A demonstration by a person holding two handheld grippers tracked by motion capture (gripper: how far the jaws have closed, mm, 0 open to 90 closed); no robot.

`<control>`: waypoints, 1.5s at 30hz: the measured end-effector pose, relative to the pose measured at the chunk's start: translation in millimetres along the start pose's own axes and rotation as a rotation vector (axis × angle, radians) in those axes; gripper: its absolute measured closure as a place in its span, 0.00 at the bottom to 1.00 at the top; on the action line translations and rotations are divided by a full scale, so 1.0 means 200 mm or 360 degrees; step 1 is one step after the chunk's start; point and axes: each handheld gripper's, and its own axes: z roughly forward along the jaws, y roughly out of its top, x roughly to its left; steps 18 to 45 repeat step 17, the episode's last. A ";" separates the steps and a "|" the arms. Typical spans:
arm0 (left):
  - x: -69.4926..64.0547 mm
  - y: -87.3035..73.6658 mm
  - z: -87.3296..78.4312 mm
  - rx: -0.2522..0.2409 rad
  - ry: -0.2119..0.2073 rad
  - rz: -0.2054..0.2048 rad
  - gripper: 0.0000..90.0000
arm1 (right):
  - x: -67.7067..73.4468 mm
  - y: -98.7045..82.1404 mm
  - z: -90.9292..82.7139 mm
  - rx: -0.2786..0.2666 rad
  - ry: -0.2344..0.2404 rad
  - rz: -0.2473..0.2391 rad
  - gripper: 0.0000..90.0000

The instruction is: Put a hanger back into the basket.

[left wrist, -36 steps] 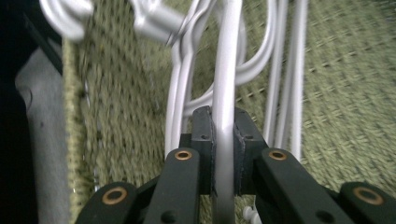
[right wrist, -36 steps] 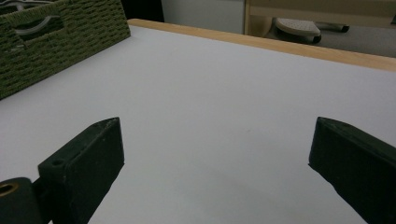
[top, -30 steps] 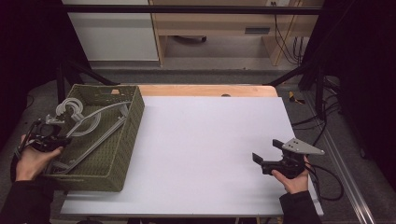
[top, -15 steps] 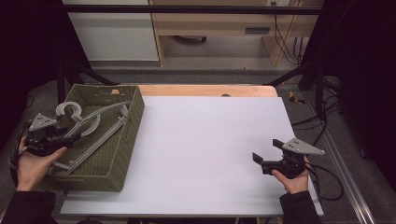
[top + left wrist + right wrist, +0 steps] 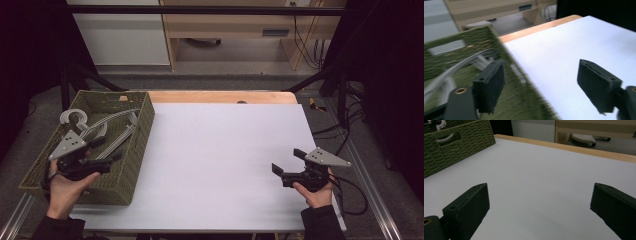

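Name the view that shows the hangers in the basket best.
The high view: the grey hangers lie whole in the green basket, hooks toward its far end. The left gripper view gives a blurred stretch of them; the right gripper view shows a hook tip and a bit through the handle slot.

Lab recording station, white-topped table (image 5: 225,165), black frame rails (image 5: 200,10), trailing cables (image 5: 305,40), dark curtained surround.

Basket (image 5: 131,150) rough woven fibre; hangers (image 5: 107,122) smooth pale plastic; table (image 5: 225,150) matt white.
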 end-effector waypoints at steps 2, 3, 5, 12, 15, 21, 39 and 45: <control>-0.03 -0.01 0.01 -0.0009 -0.0031 -0.0002 0.21 | 0.00 0.00 0.00 -0.0005 -0.0001 0.0021 0.03; -0.07 -0.02 0.04 -0.0033 -0.0076 -0.0002 0.18 | 0.00 0.00 0.00 -0.0005 0.0000 0.0015 0.03; -0.09 -0.03 0.05 -0.0036 -0.0087 -0.0002 0.17 | 0.00 0.00 -0.01 -0.0005 0.0000 0.0009 0.02; -0.18 -0.09 0.12 -0.0053 -0.0148 -0.0003 0.13 | 0.00 0.00 -0.02 -0.0013 0.0010 0.0003 0.02; -0.20 -0.12 0.14 -0.0062 -0.0149 0.0008 0.12 | 0.00 0.00 -0.03 -0.0022 0.0020 -0.0001 0.02; -0.20 -0.13 0.13 -0.0073 -0.0145 0.0019 0.12 | 0.00 0.00 -0.03 -0.0031 0.0028 -0.0002 0.02; -0.20 -0.13 0.13 -0.0073 -0.0145 0.0019 0.12 | 0.00 0.00 -0.03 -0.0031 0.0028 -0.0002 0.02; -0.20 -0.13 0.13 -0.0073 -0.0145 0.0019 0.12 | 0.00 0.00 -0.03 -0.0031 0.0028 -0.0002 0.02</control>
